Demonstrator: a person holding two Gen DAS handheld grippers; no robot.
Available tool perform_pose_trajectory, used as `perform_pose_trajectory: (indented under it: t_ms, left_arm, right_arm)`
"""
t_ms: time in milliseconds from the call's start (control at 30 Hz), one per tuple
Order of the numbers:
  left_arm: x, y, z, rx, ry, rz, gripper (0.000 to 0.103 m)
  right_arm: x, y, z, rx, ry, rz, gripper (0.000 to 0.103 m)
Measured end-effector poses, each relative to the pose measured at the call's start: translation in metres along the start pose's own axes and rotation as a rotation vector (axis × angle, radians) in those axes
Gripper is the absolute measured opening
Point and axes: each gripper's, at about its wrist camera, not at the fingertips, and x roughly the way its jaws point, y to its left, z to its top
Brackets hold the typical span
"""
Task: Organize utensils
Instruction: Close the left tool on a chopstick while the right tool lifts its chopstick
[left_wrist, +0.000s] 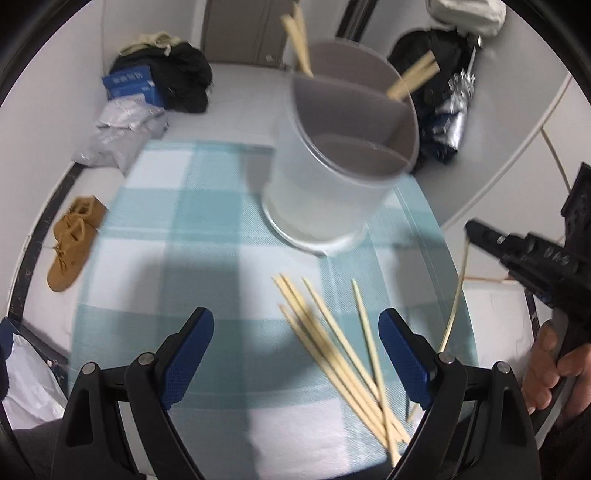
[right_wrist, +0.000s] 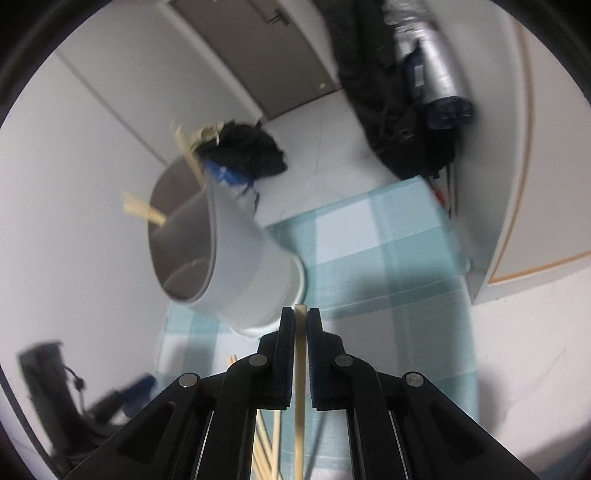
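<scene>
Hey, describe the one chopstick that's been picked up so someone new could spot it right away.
Start at the round grey divided utensil holder standing on the blue-and-white checked tablecloth. In front of it lies a loose pile of pale wooden chopsticks. The single pale wooden chopstick is the only one off the cloth, pinched in the right hand-held gripper.

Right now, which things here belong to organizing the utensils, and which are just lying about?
Part of the job:
- loose chopsticks on the checked cloth
- divided holder
- single chopstick pinched in the right hand-held gripper

Lying about:
- tan shoes
- blue box
- dark clothes
</scene>
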Motion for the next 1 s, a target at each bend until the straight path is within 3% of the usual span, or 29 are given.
perform_pose_trajectory:
  t_ms: [267, 333, 400, 533, 667, 733, 900, 1000]
  left_arm:
    - [0.023, -0.050, 0.003, 0.082, 0.116, -0.008, 0.087]
    - [0.035, -0.062, 0.002, 0.114, 0.172, 0.045, 0.087]
    - [0.048, -0.069, 0.002, 0.122, 0.217, 0.090, 0.077]
    - [0.062, -0.067, 0.002, 0.104, 0.255, 0.145, 0.072]
    - [0.070, -0.068, 0.002, 0.088, 0.290, 0.206, 0.050]
    - [0.073, -0.073, -0.001, 0.096, 0.316, 0.230, 0.047]
    - [0.071, -0.090, -0.004, 0.125, 0.301, 0.231, 0.012]
    - [0.070, -0.092, -0.005, 0.095, 0.288, 0.230, 0.005]
  right_arm:
    - [-0.027, -0.031, 0.006, 0.106, -0.061, 0.052, 0.006]
    - [-0.032, -0.035, 0.004, 0.123, -0.072, 0.063, 0.006]
    - [-0.036, -0.039, 0.002, 0.136, -0.081, 0.062, 0.006]
    - [-0.041, -0.047, 0.003, 0.147, -0.095, 0.052, 0.006]
    - [-0.043, -0.053, 0.001, 0.141, -0.093, 0.037, 0.006]
    - [-0.044, -0.054, 0.000, 0.139, -0.090, 0.043, 0.006]
    - [-0.048, -0.056, 0.000, 0.141, -0.107, 0.047, 0.006]
    - [-0.051, -0.060, 0.000, 0.161, -0.115, 0.057, 0.006]
